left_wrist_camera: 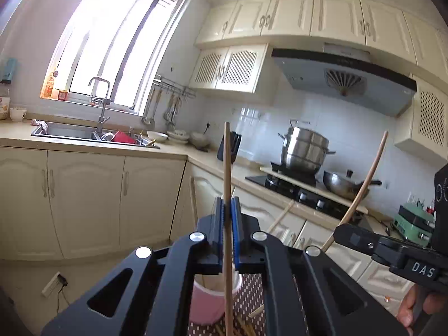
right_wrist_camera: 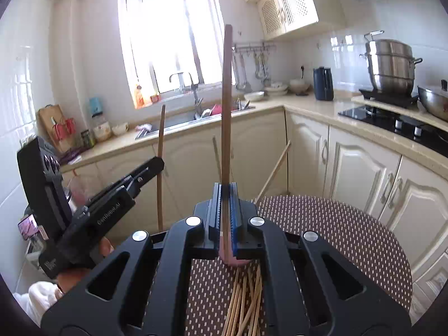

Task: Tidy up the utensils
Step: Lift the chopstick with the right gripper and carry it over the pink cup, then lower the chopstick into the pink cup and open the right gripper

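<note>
My left gripper (left_wrist_camera: 228, 207) is shut on a wooden chopstick (left_wrist_camera: 227, 162) that stands upright above a pink cup (left_wrist_camera: 210, 302). My right gripper (right_wrist_camera: 226, 193) is shut on another wooden chopstick (right_wrist_camera: 226, 98), also upright. Each gripper shows in the other view: the right gripper (left_wrist_camera: 337, 231) with its chopstick (left_wrist_camera: 364, 184) at the right, the left gripper (right_wrist_camera: 159, 165) with its chopstick (right_wrist_camera: 160, 168) at the left. Several loose chopsticks (right_wrist_camera: 246, 302) lie on the dotted brown tabletop (right_wrist_camera: 336, 238) below. They also show in the left wrist view (left_wrist_camera: 246, 327).
Cream cabinets (right_wrist_camera: 361, 173) and a counter (right_wrist_camera: 313, 106) run around the kitchen. A sink (left_wrist_camera: 70, 133) sits under the window. A steel steamer pot (right_wrist_camera: 390, 65), a wok (right_wrist_camera: 434, 102) and a hob (right_wrist_camera: 392, 120) are at the right. A dark kettle (right_wrist_camera: 323, 84) stands in the corner.
</note>
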Demonstrator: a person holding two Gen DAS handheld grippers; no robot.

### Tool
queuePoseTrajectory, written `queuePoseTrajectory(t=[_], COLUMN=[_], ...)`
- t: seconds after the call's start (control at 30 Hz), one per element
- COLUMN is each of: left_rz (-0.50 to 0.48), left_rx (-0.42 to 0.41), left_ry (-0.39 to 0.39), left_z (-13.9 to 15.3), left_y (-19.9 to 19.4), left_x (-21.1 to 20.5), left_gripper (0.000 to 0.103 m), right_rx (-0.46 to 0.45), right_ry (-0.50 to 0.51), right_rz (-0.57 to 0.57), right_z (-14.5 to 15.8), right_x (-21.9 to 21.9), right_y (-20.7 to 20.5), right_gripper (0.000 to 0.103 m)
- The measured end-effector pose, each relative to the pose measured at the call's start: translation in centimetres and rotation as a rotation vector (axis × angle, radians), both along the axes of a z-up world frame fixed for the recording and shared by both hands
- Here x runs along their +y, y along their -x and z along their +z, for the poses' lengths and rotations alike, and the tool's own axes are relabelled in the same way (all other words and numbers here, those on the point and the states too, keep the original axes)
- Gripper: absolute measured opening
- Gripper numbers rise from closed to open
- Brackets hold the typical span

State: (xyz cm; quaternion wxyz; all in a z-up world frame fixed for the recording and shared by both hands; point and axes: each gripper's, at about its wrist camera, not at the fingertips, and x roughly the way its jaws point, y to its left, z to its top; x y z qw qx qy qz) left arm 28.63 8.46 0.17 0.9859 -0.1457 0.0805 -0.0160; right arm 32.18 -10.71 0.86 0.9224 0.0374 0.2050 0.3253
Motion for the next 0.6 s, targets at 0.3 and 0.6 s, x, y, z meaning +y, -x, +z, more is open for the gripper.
queuePoseTrajectory(t=[0.3, 0.6], left_rz=[0.056, 0.103], left_rx=[-0.111, -0.156], left_ry=[0.038, -0.018], left_z=[0.5, -0.8], left_y=[-4.2, -7.6], left_x=[1.1, -0.3], left_gripper=[0.005, 0.005], right_rx=[-0.059, -0.033], right_ry=[0.001, 0.014], right_rz=[-0.020, -0.022], right_z=[1.0, -0.8], right_x=[2.0, 3.0], right_y=[-2.6, -5.3], right_gripper=[0.006, 0.006])
